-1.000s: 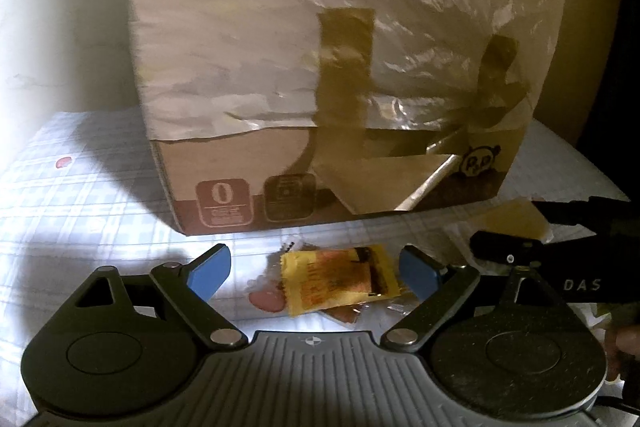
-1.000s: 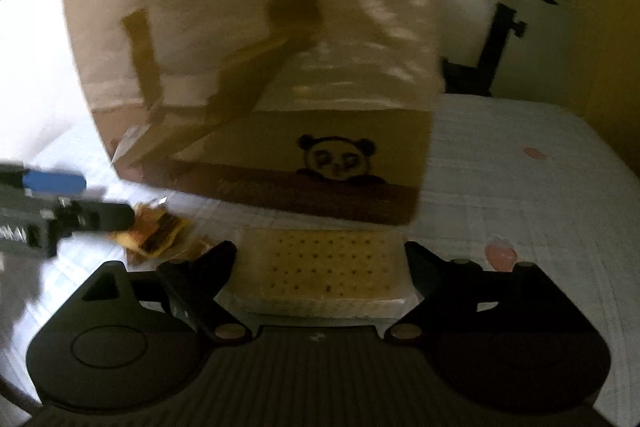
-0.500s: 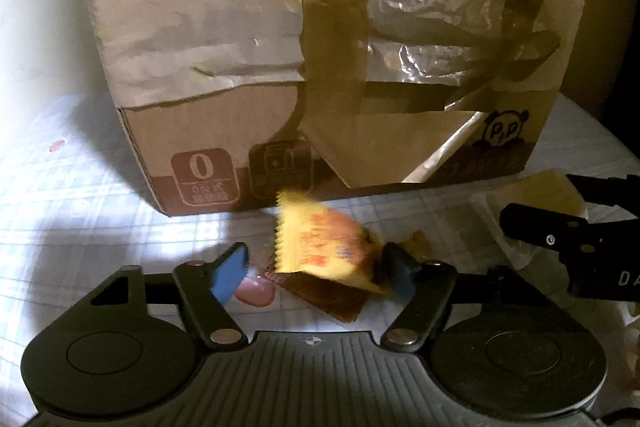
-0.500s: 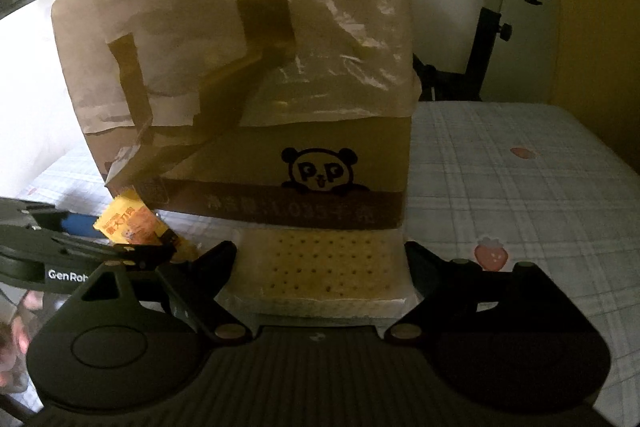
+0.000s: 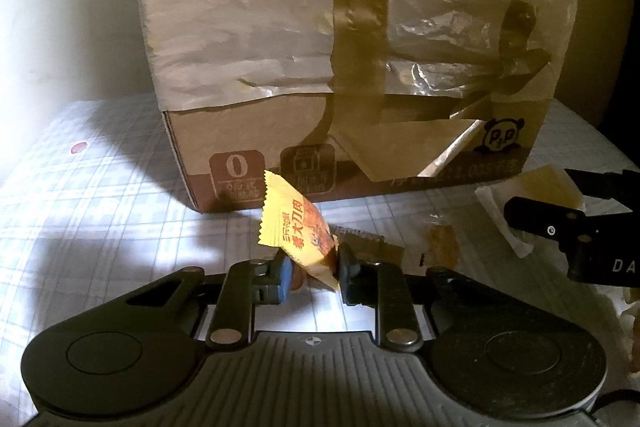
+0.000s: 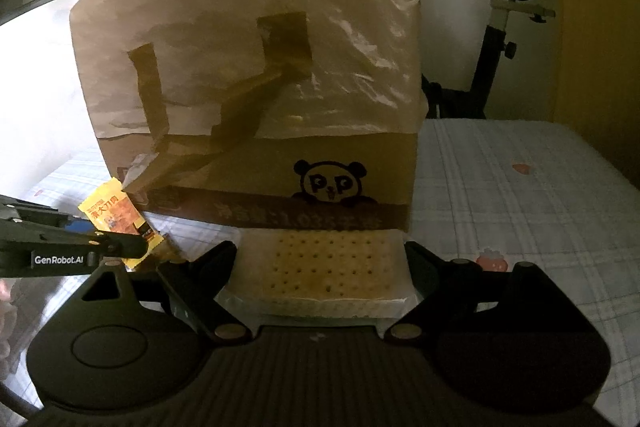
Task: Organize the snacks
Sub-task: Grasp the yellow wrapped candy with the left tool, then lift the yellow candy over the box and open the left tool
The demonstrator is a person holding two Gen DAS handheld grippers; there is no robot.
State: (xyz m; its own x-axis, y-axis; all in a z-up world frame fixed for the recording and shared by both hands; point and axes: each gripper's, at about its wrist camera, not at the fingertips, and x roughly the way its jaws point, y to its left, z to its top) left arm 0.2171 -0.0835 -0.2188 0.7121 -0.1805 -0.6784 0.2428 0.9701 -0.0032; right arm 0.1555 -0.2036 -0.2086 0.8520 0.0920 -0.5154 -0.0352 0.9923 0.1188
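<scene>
Left gripper (image 5: 310, 269): jaws closing on the yellow snack packet (image 5: 298, 227), pads pressing its lower end. Packet is lifted off the bed, tilted, upper serrated edge pointing up-left, red characters on its face. Same packet shows at the left edge of the right wrist view (image 6: 116, 217), pinched at its lower end by the left gripper's fingers (image 6: 116, 245).

Right gripper (image 6: 320, 259): jaws wide, holding the cracker pack (image 6: 326, 267) across its width, both fingers touching its sides. Pack is flat, pale, dotted with holes, in clear wrap. In the left wrist view it sticks out to the right (image 5: 536, 195) between the right gripper's black fingers (image 5: 552, 223).

Cardboard box (image 5: 360, 67) stands upright on the bed (image 5: 80, 227), just behind both grippers. Upper part is covered with crinkled plastic and brown tape strips; panda logo (image 6: 330, 185) on the lower front; brown icon panels near its lower left corner. Cracker pack's far edge sits just at the base of the box.

More loose snacks lie on the checked bedsheet: a brown wrapper (image 5: 368, 237) right behind the held packet and a small brown piece (image 5: 442, 245) to its right, apart from the box. Exercise bike (image 6: 504, 39) stands beyond the bed on the right.
</scene>
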